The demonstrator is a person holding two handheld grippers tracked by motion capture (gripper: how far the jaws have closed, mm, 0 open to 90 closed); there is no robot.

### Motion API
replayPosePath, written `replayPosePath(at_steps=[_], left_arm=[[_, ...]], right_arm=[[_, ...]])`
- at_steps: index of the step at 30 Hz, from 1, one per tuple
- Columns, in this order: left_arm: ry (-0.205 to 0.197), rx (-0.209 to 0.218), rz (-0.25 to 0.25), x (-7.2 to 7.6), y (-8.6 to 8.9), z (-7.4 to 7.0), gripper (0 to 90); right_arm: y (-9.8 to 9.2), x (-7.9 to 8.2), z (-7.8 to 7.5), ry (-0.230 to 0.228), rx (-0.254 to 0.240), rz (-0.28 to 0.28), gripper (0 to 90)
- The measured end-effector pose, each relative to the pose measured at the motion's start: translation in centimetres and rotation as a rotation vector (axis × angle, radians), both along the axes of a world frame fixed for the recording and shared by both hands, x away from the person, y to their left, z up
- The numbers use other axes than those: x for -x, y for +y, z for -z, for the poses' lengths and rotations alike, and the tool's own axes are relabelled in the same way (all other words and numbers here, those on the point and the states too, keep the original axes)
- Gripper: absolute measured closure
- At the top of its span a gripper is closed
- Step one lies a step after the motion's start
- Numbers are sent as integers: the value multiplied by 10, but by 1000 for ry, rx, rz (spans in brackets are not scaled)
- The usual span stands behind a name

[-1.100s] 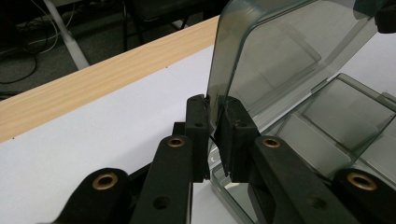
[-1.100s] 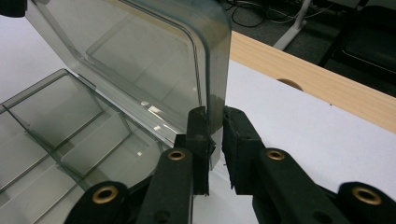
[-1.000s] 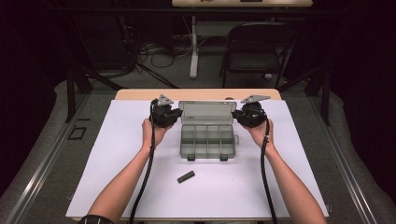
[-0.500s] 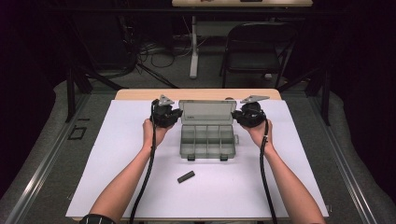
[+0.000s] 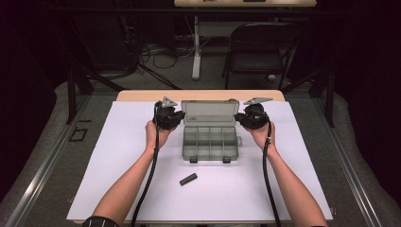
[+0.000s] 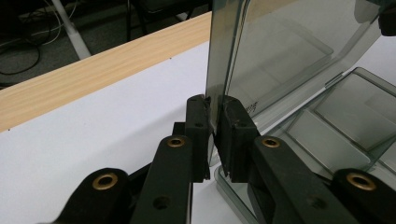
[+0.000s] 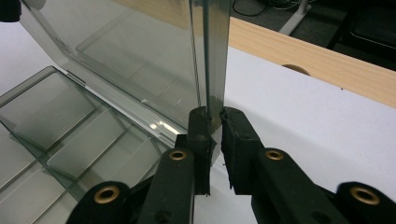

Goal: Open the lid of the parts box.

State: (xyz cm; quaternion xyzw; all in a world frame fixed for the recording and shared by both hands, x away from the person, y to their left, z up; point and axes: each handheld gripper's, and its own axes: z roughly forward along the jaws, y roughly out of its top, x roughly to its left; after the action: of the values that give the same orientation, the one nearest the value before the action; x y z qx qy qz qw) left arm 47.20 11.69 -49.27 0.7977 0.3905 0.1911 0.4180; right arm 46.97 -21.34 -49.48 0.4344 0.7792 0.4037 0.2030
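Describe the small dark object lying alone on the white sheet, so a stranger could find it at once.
On the white sheet covering the table, find the clear compartment box with its raised lid. Nearer the person lies a small black bar, flat and slanted. It is opaque and touches nothing.

The organiser box (image 5: 210, 140) looked like smoky, glossy clear plastic; the desk (image 5: 142, 96) showed matt white sheet over pale wood grain.

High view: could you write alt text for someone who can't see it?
A person's two hands each hold a black gripper, the left gripper and right gripper clamped on opposite side edges of the raised lid of a clear plastic box on a white table. A small black bar lies nearer the person.
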Motion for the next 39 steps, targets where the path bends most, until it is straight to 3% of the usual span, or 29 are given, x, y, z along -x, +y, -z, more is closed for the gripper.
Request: replayPosePath(at_steps=[15,24,31,34,39], left_arm=[[42,18,-28,-6,-2,13,821],[62,-1,-37,-8,-4,20,819],[68,-7,-49,-10,-6,24,818],[87,-31,-42,-11,-8,26,817],[77,-35,-53,-12,-9,28,818]], right_arm=[[-2,-4,8,20,-38,15,821],[-1,-8,19,55,-35,23,819],[-1,-10,22,58,-35,25,821],[-1,-10,24,60,-33,30,821],[0,-11,26,61,-25,32,821]])
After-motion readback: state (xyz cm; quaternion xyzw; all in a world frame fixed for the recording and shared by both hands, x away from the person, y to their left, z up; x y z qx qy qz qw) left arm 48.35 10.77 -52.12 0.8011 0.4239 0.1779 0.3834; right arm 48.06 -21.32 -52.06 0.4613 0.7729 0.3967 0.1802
